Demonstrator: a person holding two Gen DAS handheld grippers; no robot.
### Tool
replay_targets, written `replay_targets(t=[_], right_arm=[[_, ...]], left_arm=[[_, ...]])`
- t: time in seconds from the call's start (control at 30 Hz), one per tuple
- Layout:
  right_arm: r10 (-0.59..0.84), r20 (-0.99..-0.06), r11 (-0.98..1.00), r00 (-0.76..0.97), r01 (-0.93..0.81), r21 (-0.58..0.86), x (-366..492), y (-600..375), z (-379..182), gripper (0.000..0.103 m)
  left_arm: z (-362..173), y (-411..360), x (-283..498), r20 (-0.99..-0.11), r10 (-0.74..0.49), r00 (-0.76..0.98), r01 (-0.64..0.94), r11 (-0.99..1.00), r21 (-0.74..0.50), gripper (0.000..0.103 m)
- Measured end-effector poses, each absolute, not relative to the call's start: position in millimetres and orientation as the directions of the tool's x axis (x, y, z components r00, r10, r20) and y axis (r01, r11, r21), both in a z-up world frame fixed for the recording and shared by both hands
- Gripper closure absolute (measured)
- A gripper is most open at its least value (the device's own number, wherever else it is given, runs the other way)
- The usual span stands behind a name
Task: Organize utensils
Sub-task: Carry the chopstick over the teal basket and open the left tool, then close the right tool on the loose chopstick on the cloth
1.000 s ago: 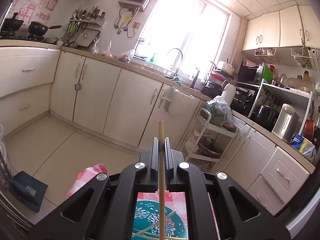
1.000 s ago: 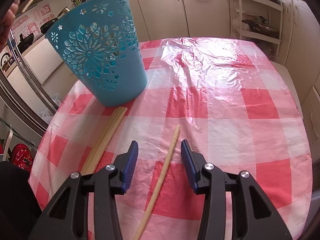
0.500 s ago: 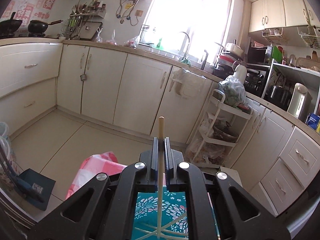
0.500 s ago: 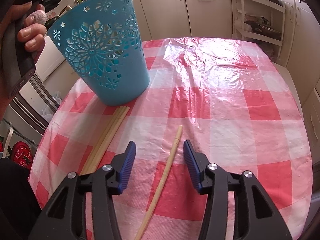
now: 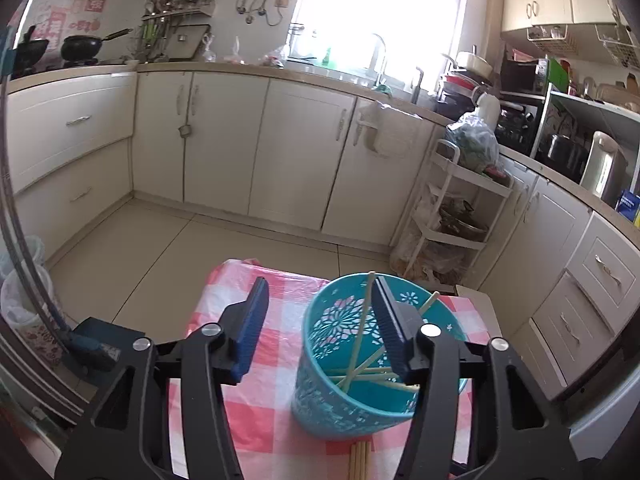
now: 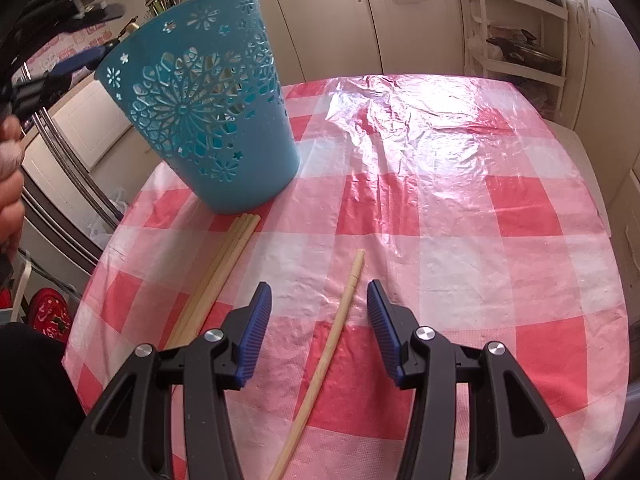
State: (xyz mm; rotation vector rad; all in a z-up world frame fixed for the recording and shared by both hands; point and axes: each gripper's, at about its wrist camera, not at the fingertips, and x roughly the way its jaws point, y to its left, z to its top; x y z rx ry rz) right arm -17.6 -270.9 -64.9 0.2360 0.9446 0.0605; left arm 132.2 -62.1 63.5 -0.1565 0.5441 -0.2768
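Note:
A teal cut-out basket point(image 5: 360, 364) point(image 6: 204, 120) stands on the red-and-white checked table point(image 6: 440, 200). Several wooden chopsticks point(image 5: 360, 344) lean inside it. My left gripper point(image 5: 320, 320) is open and empty just above the basket's near rim. My right gripper point(image 6: 318, 320) is open low over the table, its fingers either side of a single chopstick point(image 6: 336, 328). A bundle of chopsticks point(image 6: 216, 280) lies on the table left of it, reaching the basket's foot; its ends show in the left wrist view point(image 5: 358, 460).
Kitchen cabinets point(image 5: 224, 144) and a white rack trolley point(image 5: 452, 216) stand beyond the table. The table edge point(image 6: 600, 216) curves at the right. A person's hand point(image 6: 10, 184) is at the far left.
My left gripper was shut on a chopstick held upright over the basket; it has opened and the chopstick now rests inside. My right gripper has edged slightly back along the single chopstick.

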Motion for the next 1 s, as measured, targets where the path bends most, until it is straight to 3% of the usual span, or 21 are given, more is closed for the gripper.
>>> replay_targets(t=[0.1,0.33,0.4,0.5,0.6,0.73,0.87,1.0], right_arm=[[0.181,-0.783,0.957,0.595,0.076,0.279,-22,-280,-65,0.054],[0.034,-0.82,0.992,0.572,0.079,0.096,-19,-257,-63,0.061],[-0.01,-0.825,0.996,0.564,0.077,0.04,-19,-252,-64,0.08],[-0.015,-0.836,1.0,0.548,0.004,-0.015,-16,-244,-63,0.095],[0.005,-0.854,0.997,0.52,-0.066,-0.035,-15,-241,-63,0.096],[0.017,-0.875,0.999,0.483,-0.032,0.002,-13,-251,-62,0.091],[-0.04,-0.868,0.996,0.495,-0.052,-0.076,-16,-240,-62,0.094],[0.008,-0.867,0.999,0.499,0.039,0.031,-21,-258,-57,0.097]], left_arm=[[61,-32,117,-0.468,-0.266,0.843,0.16,0.954,-0.253,0.031],[25,28,131,-0.555,-0.201,0.807,-0.016,0.933,-0.36,0.03],[18,33,136,-0.583,-0.202,0.787,-0.037,0.928,-0.372,0.03],[16,35,136,-0.584,-0.208,0.785,-0.03,0.928,-0.372,0.03],[21,33,132,-0.567,-0.215,0.795,-0.006,0.932,-0.362,0.03],[21,30,133,-0.571,-0.223,0.79,0.002,0.933,-0.36,0.029],[18,28,136,-0.586,-0.219,0.78,-0.001,0.936,-0.351,0.029],[14,28,139,-0.6,-0.21,0.772,-0.013,0.939,-0.344,0.029]])
